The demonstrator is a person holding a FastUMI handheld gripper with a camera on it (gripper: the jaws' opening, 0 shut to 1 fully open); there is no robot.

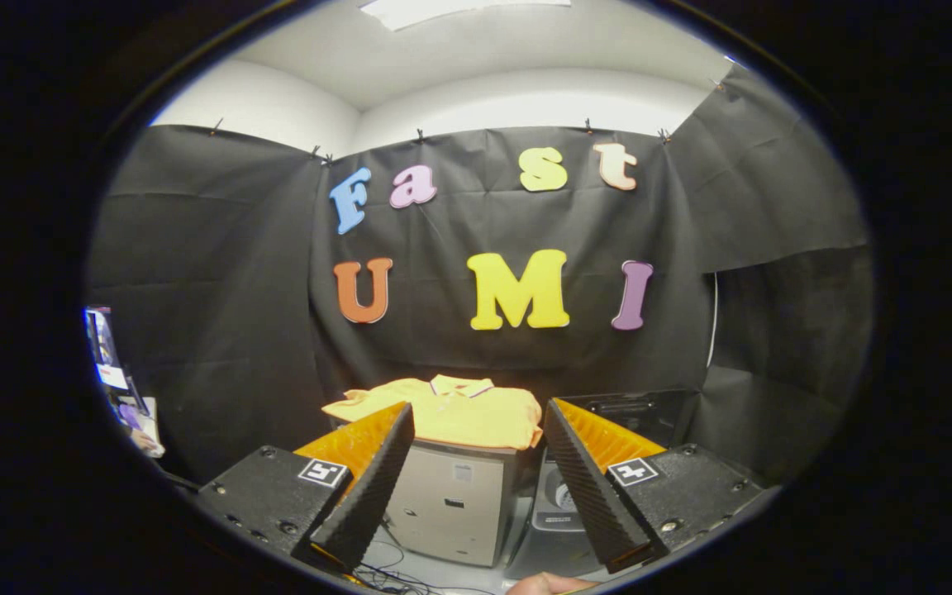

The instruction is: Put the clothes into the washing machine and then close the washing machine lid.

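Note:
A yellow polo shirt (443, 411) with a striped collar lies folded flat on top of a pale grey cabinet (451, 504), beyond my fingers and between their lines. To the right of the cabinet stands the dark washing machine (600, 463), partly hidden behind my right finger; its raised dark lid (633, 409) shows above the finger. My gripper (480, 421) is open, its fingers spread wide with nothing between them, well short of the shirt.
Black cloth walls close the booth behind and on both sides. Cables (393, 574) lie on the floor in front of the cabinet. A part of a hand (546, 585) shows at the bottom. Some clutter (125, 388) stands at the far left.

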